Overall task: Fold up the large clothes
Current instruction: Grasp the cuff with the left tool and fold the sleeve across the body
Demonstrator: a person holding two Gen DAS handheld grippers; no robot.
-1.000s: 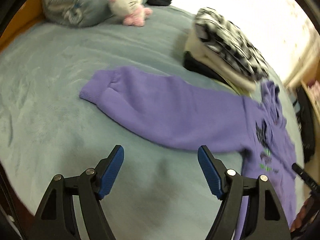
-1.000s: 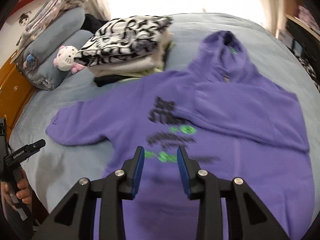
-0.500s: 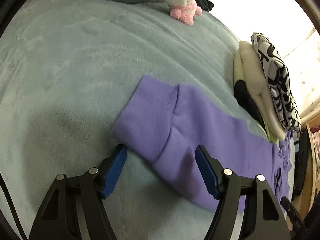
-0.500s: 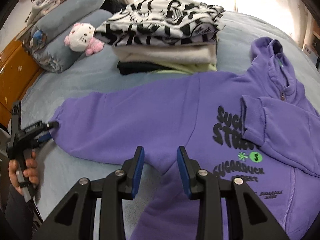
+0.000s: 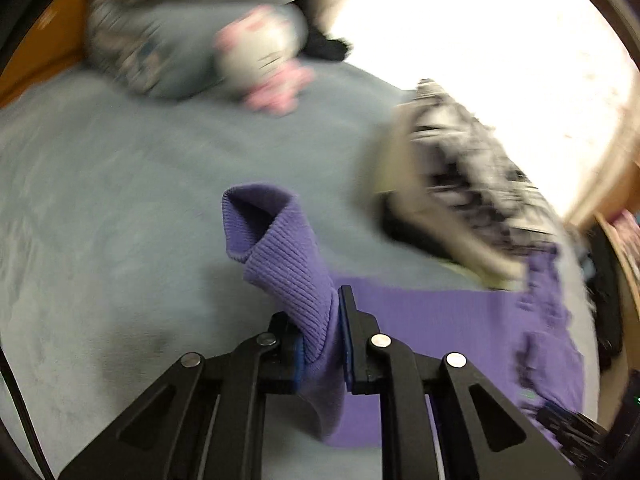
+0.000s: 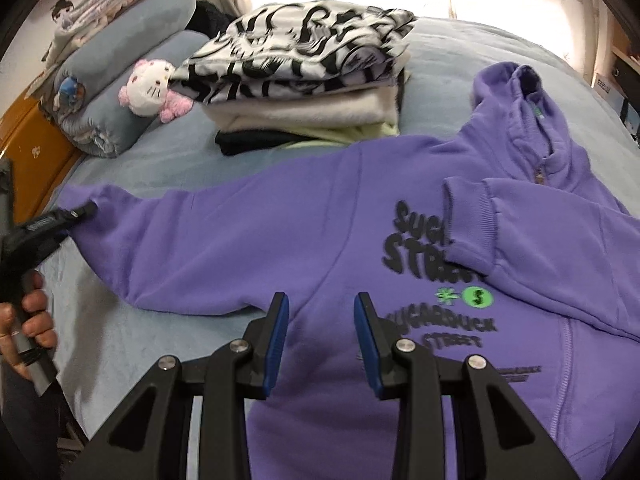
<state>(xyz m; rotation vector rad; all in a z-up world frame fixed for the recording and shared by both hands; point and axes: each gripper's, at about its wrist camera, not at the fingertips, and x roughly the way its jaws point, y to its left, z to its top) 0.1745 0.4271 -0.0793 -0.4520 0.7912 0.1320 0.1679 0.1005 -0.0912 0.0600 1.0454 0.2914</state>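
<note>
A purple hoodie (image 6: 312, 232) with black and green print lies face up on the grey-blue bed. Its right sleeve (image 6: 540, 236) is folded across the chest. Its left sleeve stretches out to the left. My left gripper (image 5: 320, 320) is shut on that sleeve's ribbed cuff (image 5: 272, 240), which stands lifted off the bed; it also shows at the left of the right wrist view (image 6: 76, 216). My right gripper (image 6: 322, 320) is open and empty, hovering over the hoodie's lower front near the sleeve's armpit.
A stack of folded clothes (image 6: 304, 80) topped by a black-and-white print sits behind the hoodie. A Hello Kitty plush (image 6: 152, 88) leans on grey pillows (image 6: 120, 92) at the back left. The orange bed frame (image 6: 28, 148) runs along the left.
My left gripper has closed on the sleeve cuff and lifted it off the bed. The right gripper has drifted slightly closer over the hoodie, still open.
</note>
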